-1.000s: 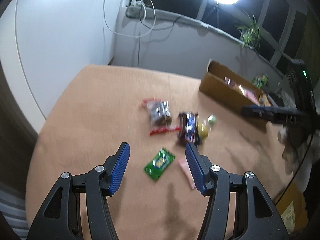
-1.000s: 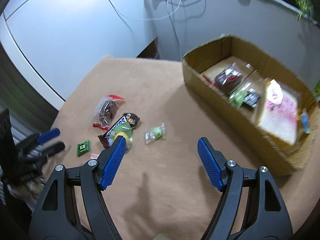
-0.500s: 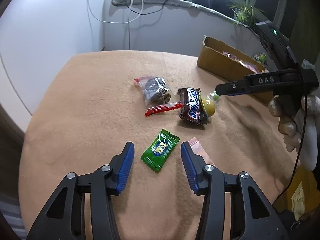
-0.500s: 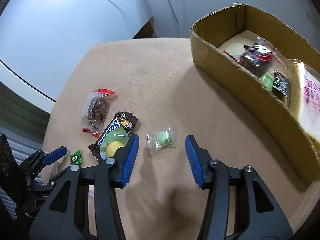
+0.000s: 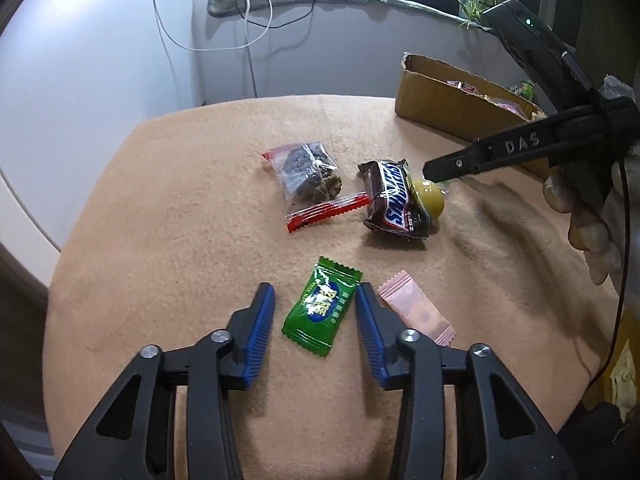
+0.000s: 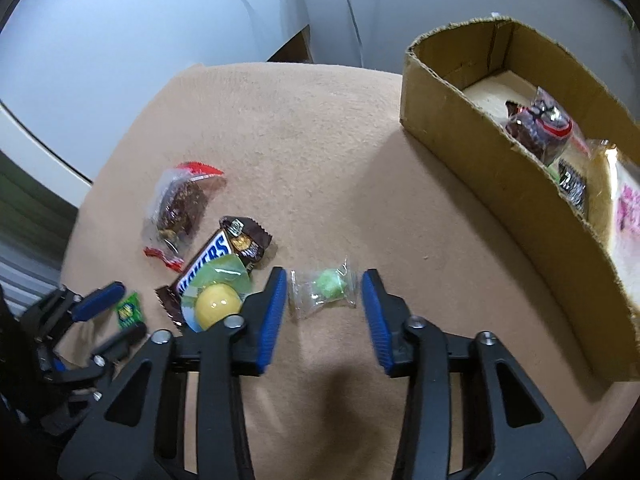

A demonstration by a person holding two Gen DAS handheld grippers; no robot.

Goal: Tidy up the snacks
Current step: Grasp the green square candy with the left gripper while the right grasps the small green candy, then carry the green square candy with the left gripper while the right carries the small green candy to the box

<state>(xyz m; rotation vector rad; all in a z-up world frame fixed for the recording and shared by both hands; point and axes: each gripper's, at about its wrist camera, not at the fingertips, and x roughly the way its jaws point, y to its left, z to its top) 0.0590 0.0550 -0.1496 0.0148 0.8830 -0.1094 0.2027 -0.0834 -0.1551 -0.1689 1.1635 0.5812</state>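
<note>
Fingers of the left gripper stand open around a green candy packet, partly covering a pink wrapper. The right gripper is open around a clear-wrapped green candy. The cardboard box near the table's far edge is cut off.

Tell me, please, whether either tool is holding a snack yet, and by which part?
Neither. The left tool stands open around the green candy; the right tool open around the clear packet.

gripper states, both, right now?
Left gripper: open, fingers either side of the green candy, not clamped.
Right gripper: open, fingers either side of the clear-wrapped candy, not clamped.
</note>
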